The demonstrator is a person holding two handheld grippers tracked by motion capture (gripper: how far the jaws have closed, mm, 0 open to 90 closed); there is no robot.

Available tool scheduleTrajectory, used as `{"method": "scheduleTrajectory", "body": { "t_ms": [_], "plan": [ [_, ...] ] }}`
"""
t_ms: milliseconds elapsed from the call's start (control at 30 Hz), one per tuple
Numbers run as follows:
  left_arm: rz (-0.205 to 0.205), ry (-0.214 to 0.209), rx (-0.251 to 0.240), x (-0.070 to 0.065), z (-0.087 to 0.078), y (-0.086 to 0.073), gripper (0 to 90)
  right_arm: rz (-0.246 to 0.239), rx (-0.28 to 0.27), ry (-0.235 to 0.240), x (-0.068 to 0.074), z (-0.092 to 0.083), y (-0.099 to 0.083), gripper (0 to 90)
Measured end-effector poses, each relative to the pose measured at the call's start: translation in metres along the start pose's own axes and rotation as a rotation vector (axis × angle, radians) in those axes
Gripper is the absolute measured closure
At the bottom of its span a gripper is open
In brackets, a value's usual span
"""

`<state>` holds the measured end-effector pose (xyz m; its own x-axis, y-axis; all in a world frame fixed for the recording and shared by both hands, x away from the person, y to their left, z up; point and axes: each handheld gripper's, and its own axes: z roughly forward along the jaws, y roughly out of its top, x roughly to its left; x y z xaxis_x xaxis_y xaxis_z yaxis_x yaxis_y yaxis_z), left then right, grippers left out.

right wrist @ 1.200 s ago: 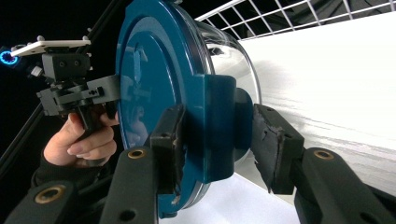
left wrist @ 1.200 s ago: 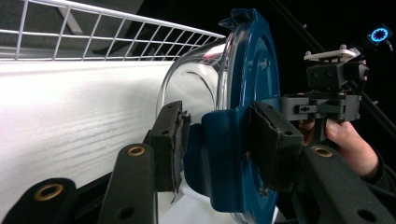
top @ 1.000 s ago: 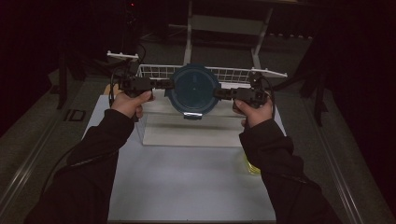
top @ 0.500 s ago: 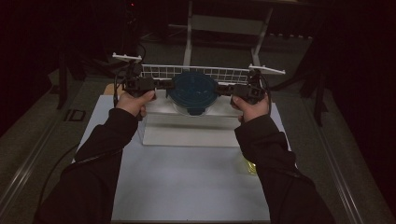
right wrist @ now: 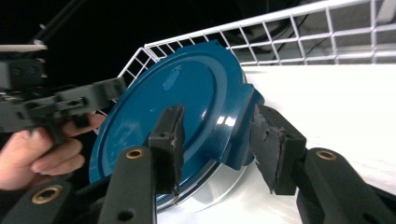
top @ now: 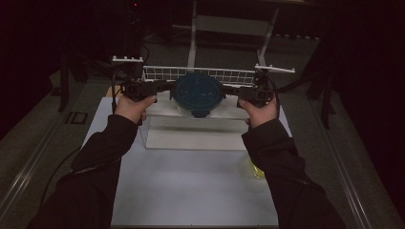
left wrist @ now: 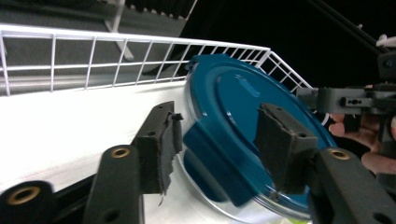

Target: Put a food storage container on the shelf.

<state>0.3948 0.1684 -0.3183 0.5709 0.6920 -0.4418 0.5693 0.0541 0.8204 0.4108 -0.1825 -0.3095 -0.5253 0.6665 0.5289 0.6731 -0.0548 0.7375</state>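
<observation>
Dead centre we have the round clear container with its dark-blue clip-on plastic lid [top: 197, 94], sitting at the white wire basket [top: 157, 74] at the far end of the white table [top: 191, 186], on a pale surface; whether it rests there or hangs just above is hard to say. On its left edge, the left gripper [left wrist: 217, 142] straddles a blue lid clip; its jaws have just been opening, and the pads stand a little off the clip rather than pinching it, so that grip reads as spread. On the opposite edge, the right gripper [right wrist: 217, 140] brackets the clip there, jaws set apart with the clip between them, and I cannot tell whether the pads actually press on it. The left hand [top: 133, 106] and the right hand [top: 260, 110] mirror each other, both grippers pointing inward and level at the lid, dark-sleeved forearms stretched forward from the near edge. A small yellow object [top: 255, 169] lies beside the right sleeve.
</observation>
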Motion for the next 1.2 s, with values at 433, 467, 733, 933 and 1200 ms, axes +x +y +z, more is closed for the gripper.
{"method": "scheduleTrajectory", "body": {
  "t_ms": [433,467,733,933,1200],
  "plan": [
    [0.109,-0.112,-0.035,-0.028,-0.031,-0.029,16.8,-0.136,-0.021,0.044,0.027,-0.027,-0.023,59.3],
    [0.133,-0.107,-0.028,-0.031,-0.033,-0.032,13.9,-0.15,-0.018,0.05,0.031,-0.028,-0.026,59.9],
    [0.278,-0.032,-0.039,-0.052,-0.042,-0.07,0.2,-0.197,0.051,0.126,0.046,-0.024,-0.054,80.5],
    [0.3,-0.018,-0.038,-0.055,-0.043,-0.102,0.2,-0.207,0.112,0.158,0.052,-0.008,-0.071,89.6],
    [0.283,0.013,-0.033,-0.053,-0.038,-0.164,0.2,-0.18,0.106,0.154,0.049,0.011,-0.071,89.8]
  ]
}}
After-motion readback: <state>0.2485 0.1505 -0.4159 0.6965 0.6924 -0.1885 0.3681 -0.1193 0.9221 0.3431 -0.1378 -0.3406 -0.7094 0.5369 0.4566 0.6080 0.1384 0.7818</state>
